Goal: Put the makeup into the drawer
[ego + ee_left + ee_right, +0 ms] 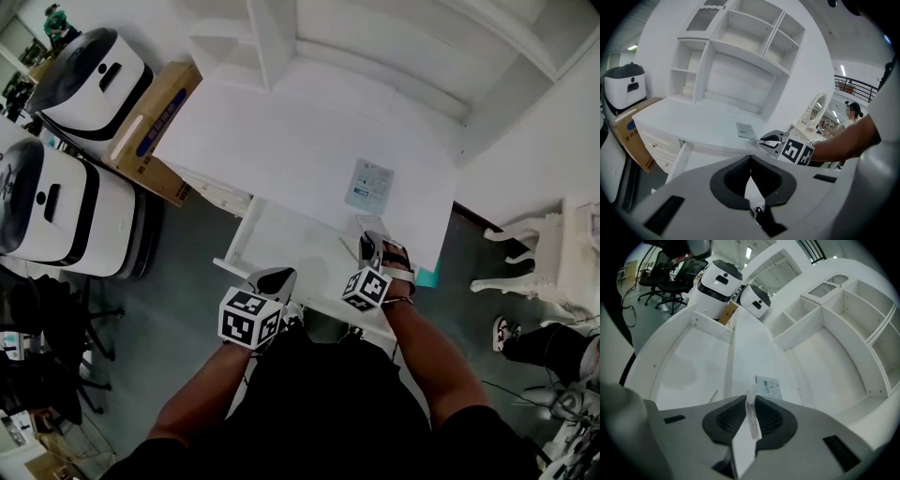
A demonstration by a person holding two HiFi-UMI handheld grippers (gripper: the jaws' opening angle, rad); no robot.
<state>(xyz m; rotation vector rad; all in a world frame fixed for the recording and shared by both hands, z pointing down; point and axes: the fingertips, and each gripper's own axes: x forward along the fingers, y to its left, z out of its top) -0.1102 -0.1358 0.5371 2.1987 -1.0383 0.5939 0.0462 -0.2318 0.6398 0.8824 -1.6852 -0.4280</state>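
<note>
While the left gripper (750, 163) hangs nearest the person with its jaws pressed together on nothing, the right gripper (749, 405) beside it is clamped on a thin clear sachet (751, 422), seen edge-on between the pads; I take this for one piece of the makeup. It is held in the air just over the right part of the open drawer (689, 363), close under the front edge of the desk (281, 131); so it is picked up, but not yet set down inside.

The drawer stands pulled well out, so that step looks done; its floor is nearly bare, save a small pale stick (714, 396) near its right wall; what that is I cannot tell.

Further off, a flat printed packet (368, 185) lies on the desk top, near the front edge and toward the right corner, apart from both grippers; it looks like another piece of makeup waiting its turn.

Beyond it the back of the desk top and the shelves (740, 40) above it show nothing else to move.

By my reading the task is in its early-to-middle part; the held sachet is to go into the drawer, then the packet.
</note>
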